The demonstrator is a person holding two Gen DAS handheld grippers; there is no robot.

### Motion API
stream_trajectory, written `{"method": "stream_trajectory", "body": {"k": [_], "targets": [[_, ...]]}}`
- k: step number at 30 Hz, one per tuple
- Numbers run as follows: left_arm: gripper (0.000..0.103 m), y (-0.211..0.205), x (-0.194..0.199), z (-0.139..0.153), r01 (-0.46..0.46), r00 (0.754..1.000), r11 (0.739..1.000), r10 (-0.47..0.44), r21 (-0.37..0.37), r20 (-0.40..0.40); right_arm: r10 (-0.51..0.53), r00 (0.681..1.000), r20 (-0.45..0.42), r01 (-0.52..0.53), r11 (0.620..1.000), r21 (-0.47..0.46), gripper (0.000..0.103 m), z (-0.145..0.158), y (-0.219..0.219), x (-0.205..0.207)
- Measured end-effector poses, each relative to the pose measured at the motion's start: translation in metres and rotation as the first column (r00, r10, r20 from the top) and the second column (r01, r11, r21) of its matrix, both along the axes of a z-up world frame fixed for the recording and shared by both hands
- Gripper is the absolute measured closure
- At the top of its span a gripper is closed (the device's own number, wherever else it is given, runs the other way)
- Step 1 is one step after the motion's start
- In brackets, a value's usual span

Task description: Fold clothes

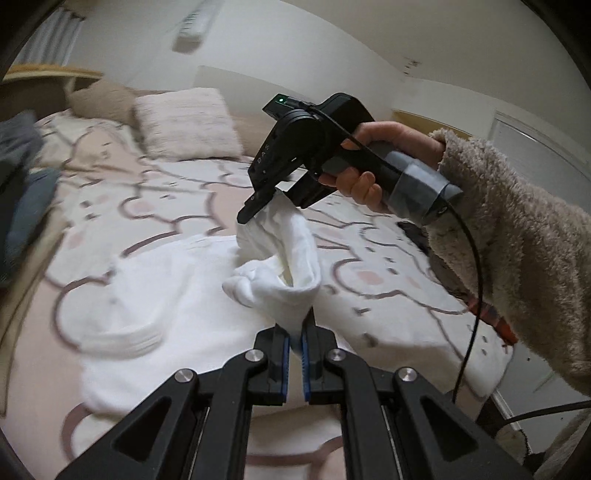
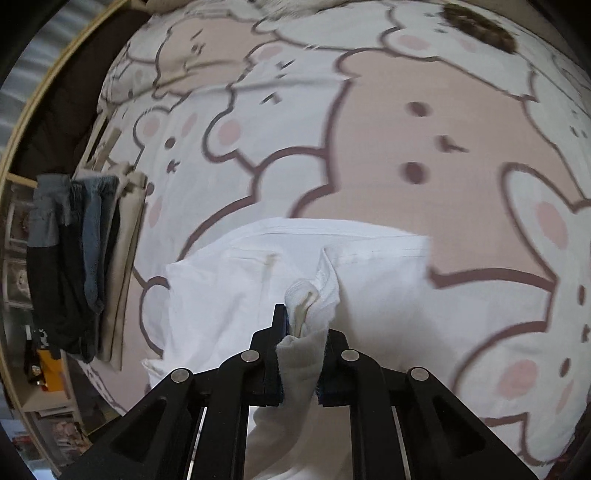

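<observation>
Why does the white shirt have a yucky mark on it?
The white shirt has a faint yellowish streak near the bunched part held by the right claw; it looks like a stain. The left claw pinches another bit. Otherwise only a dark fuzzy patch on the bear-print bedspread looks odd; I can't tell what it is.

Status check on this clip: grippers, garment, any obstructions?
Left gripper and right gripper both shut on white garment, a fold lifted off the bear-print bed. Folded pile sits aside. Nothing in the way.
</observation>
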State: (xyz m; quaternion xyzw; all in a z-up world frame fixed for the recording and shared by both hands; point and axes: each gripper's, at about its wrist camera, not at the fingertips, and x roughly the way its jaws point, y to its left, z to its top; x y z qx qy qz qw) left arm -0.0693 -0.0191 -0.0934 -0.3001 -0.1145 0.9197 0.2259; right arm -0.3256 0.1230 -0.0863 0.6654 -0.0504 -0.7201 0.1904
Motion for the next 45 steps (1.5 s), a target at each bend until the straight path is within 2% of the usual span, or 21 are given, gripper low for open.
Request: {"method": "stream_trajectory", "body": {"k": [4,8,14,19,20,21,22,24,28,31,34,38,44,45], "targets": [[0.097,-0.025,0.005,-0.011,-0.049,0.999,0.999,0.048,0.024,0.015,0.036,0.999,0.018,-0.036,0.999,0.016,0.09,-0.009,-0.045,0.0],[0.097,-0.039,0.007,-0.019,-0.071,0.997,0.997,0.07,0.033,0.033,0.035,0.999,0.025,-0.036,0.997,0.063,0.09,-0.015,-0.072,-0.005],[0.097,-0.05,0.006,-0.035,-0.085,0.993,0.996,0.084,0.021,0.079,0.039,0.999,0.03,-0.043,0.992,0.119,0.089,-0.029,-0.088,-0.007],[0.097,-0.052,0.004,-0.057,-0.095,0.986,0.996,0.093,0.004,0.135,0.026,0.999,0.024,-0.028,0.992,0.12,0.087,-0.042,-0.095,-0.009],[0.097,-0.052,0.004,-0.06,-0.095,0.985,0.995,0.093,0.007,0.142,0.023,1.0,0.011,-0.024,0.991,0.131,0.084,-0.043,-0.096,-0.01],[0.097,-0.053,0.003,-0.06,-0.097,0.986,0.995,0.094,0.01,0.14,0.021,1.0,-0.003,-0.02,0.989,0.144,0.072,-0.044,-0.096,-0.01],[0.097,-0.053,0.003,-0.058,-0.096,0.986,0.995,0.094,0.009,0.136,0.023,0.999,-0.03,-0.018,0.985,0.171,0.051,-0.041,-0.095,-0.01],[0.097,-0.052,0.003,-0.056,-0.093,0.988,0.996,0.092,0.006,0.127,0.031,0.997,-0.077,-0.015,0.979,0.205,0.03,-0.035,-0.092,-0.008],[0.097,-0.046,0.003,-0.05,-0.092,0.991,0.995,0.094,-0.033,0.095,0.048,0.99,-0.136,-0.019,0.977,0.212,0.03,-0.018,-0.078,0.0],[0.097,-0.025,0.004,-0.04,-0.041,0.999,0.991,0.044,-0.125,0.023,0.081,0.985,-0.154,-0.053,0.982,0.18,0.03,-0.005,-0.067,0.013],[0.097,0.014,0.004,-0.034,0.047,0.998,0.96,-0.058,-0.276,-0.033,0.119,0.983,-0.141,-0.095,0.982,0.165,0.03,0.001,-0.063,0.022],[0.097,0.067,0.002,-0.039,0.161,0.977,0.879,-0.206,-0.45,-0.053,0.183,0.975,-0.126,-0.158,0.97,0.182,0.03,0.004,-0.073,0.032],[0.097,0.102,0.004,-0.059,0.255,0.952,0.774,-0.305,-0.58,0.011,0.243,0.967,-0.075,-0.221,0.949,0.223,0.03,-0.006,-0.098,0.033],[0.097,0.103,0.005,-0.061,0.259,0.95,0.766,-0.311,-0.588,0.013,0.237,0.969,-0.062,-0.216,0.947,0.239,0.031,-0.011,-0.099,0.031]]}}
